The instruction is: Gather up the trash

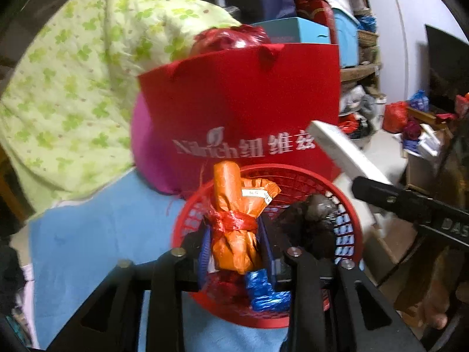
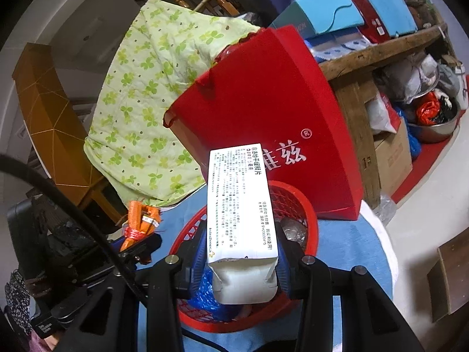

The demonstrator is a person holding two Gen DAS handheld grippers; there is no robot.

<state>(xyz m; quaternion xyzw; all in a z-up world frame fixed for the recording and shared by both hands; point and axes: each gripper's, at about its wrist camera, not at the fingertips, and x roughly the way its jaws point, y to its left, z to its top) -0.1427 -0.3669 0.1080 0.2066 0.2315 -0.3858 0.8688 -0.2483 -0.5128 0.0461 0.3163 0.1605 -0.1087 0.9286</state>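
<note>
Through my left wrist camera, my left jaws point(image 1: 234, 246) sit over the red mesh basket point(image 1: 348, 214) on the blue-covered table point(image 1: 96, 234), with an orange plastic bundle point(image 1: 234, 220) tied with red string standing between them; the blue pads flank it closely, but I cannot tell whether they press on it or have let go. A crumpled blue foil wrapper point(image 1: 263, 290) and a dark lump point(image 1: 310, 214) I cannot identify already lie in the basket. A red paper bag point(image 1: 249, 102) stands just behind it, and the white box juts in from the right beside a black arm of the other tool. Through my right wrist camera, my right jaws point(image 2: 243, 264) are clamped on a white medicine box point(image 2: 237, 205), printed face up, its near end flap crushed open, held above the basket. The orange bundle shows at the left in the other jaws. I judge this to be the dropping step: both pieces of trash hang over the basket, and the next move calls for spreading each pair of jaws so the pieces fall inside the rim, not onto the cloth. The box hides most of the basket's inside, the basket's near rim is covered by my own linkage, and the left view is smeared.
</note>
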